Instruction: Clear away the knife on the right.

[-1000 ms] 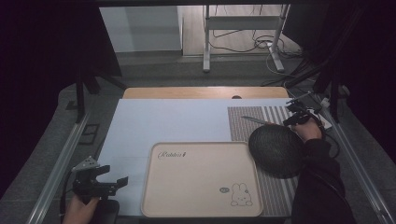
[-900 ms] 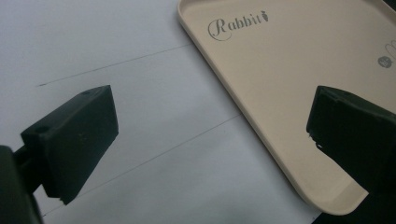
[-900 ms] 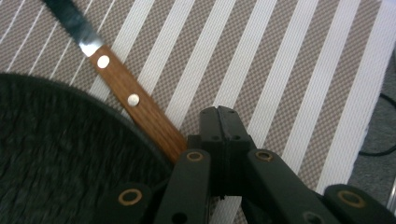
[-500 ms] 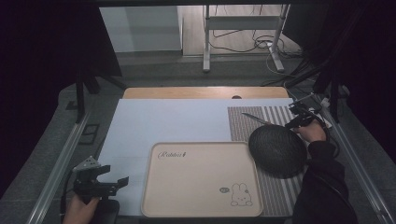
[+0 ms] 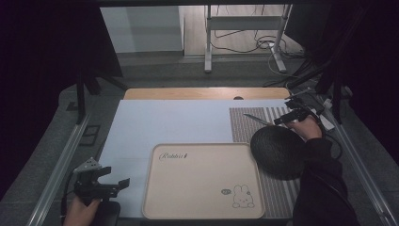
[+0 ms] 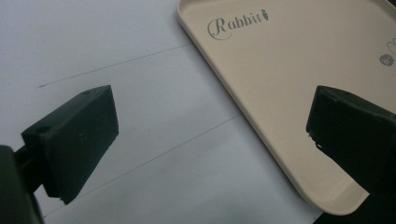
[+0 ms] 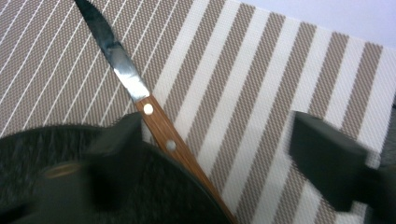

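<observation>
Knife (image 7: 140, 100) lies released on the striped placemat (image 7: 280, 84), right of centre in the high view, handle against the dark plate (image 5: 277, 151). My right gripper (image 7: 215, 154) has just been opening, nothing between its jaws. Left gripper (image 6: 210, 135) idle, jaws apart, lower left by the tray (image 6: 289, 93). Placing looks done; only the pull-back remains.

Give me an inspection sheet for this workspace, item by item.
Surface: pale blue table, striped placemat on its right.
Job's things: wooden-handled knife flat on the placemat, handle end under the dark plate.
Clutter: empty beige Rabbit tray.
Grippers: right gripper jaws just opened, apart over the knife handle; left gripper open beside the tray.
Cables: cable trailing from the right gripper; more cables on the floor.
Surroundings: metal stand, dark curtains.
</observation>
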### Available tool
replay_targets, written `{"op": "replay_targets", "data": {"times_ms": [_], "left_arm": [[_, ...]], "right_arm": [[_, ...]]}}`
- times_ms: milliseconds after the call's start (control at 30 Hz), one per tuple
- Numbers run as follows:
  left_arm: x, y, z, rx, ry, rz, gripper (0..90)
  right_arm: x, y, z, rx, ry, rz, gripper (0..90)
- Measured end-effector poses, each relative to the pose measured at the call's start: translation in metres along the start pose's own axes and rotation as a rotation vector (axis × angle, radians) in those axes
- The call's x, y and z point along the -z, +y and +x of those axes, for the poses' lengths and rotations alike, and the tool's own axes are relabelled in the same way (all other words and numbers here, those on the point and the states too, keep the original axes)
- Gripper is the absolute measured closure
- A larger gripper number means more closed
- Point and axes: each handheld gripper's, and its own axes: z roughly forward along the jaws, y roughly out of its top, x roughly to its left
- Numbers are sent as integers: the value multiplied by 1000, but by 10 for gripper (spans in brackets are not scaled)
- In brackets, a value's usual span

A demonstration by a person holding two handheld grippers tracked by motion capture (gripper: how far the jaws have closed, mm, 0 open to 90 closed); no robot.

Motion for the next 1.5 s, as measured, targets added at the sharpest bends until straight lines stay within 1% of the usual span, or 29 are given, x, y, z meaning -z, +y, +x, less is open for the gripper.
{"op": "replay_targets", "data": {"times_ms": [33, 100, 133, 167, 200, 267, 400, 500, 533, 600, 633, 767, 833, 867, 900, 933, 967, 1000, 1067, 1100, 1133, 1167, 1200, 1233, 1267, 1367, 1500], "left_arm": [[0, 0, 0, 0, 0, 0, 22], [0, 0, 0, 1, 0, 0, 23], [0, 0, 0, 2, 0, 0, 23], [0, 0, 0, 3, 0, -2, 23], [0, 0, 0, 4, 0, -2, 23], [0, 0, 0, 4, 0, -2, 23], [0, 0, 1, 4, -2, -3, 23], [0, 0, 1, 3, -2, -3, 23], [0, 0, 1, 3, -2, -3, 23], [0, 0, 1, 3, -2, -3, 23], [0, 0, 1, 3, -2, -3, 23], [0, 0, 1, 3, -1, -2, 23], [0, 0, 1, 4, 0, -1, 23], [0, 0, 1, 3, 0, -1, 22], [0, 0, 1, 3, 0, -1, 23], [0, 0, 0, 3, 0, -1, 22], [0, 0, 0, 3, 0, -1, 22], [0, 0, 0, 3, 0, -1, 23], [0, 0, 0, 3, 1, -1, 23], [0, 0, 0, 3, 1, -1, 23], [0, 0, 0, 2, 1, -1, 23], [0, 0, 0, 2, 1, 0, 23], [0, 0, 0, 1, 1, 0, 23], [0, 0, 0, 1, 1, 0, 24], [0, 0, 0, 0, 2, 3, 24], [0, 0, 0, -1, 2, 2, 24], [0, 0, 0, -1, 3, 2, 24]], "right_arm": [[-2, 2, 3, 8, 1, -3, 105], [-4, 6, 9, 20, 5, -7, 74], [-5, 7, 11, 27, 9, -8, 30], [-8, 11, 18, 53, -9, -11, 0], [-8, 11, 18, 53, -9, -11, 0], [-10, 14, 23, 72, -32, -7, 0], [-18, 20, 29, 82, -33, 24, 0], [-27, 21, 30, 82, -36, 47, 0], [-31, 21, 30, 90, -50, 73, 0], [-33, 21, 29, 90, -45, 77, 0], [-36, 20, 29, 86, -51, 83, 0], [-39, 20, 23, 71, -45, 90, 0], [-42, 19, 20, 59, -58, 92, 0], [-43, 18, 19, 52, -55, 88, 0], [-43, 18, 17, 52, -59, 90, 26], [-44, 17, 16, 51, -47, 84, 43], [-43, 16, 14, 44, -17, 82, 72], [-43, 16, 13, 45, -15, 80, 100], [-38, 15, 12, 63, -4, 73, 226], [-36, 15, 11, 78, -9, 77, 306], [-34, 14, 10, 83, -1, 75, 353], [-32, 14, 9, 93, 4, 74, 456], [-30, 13, 8, 105, 13, 75, 598], [-28, 12, 7, 115, 22, 80, 694], [-27, 12, 6, 121, 23, 80, 765], [-26, 10, 3, 117, 45, 73, 771], [-26, 11, 3, 148, 40, 87, 773]]}}
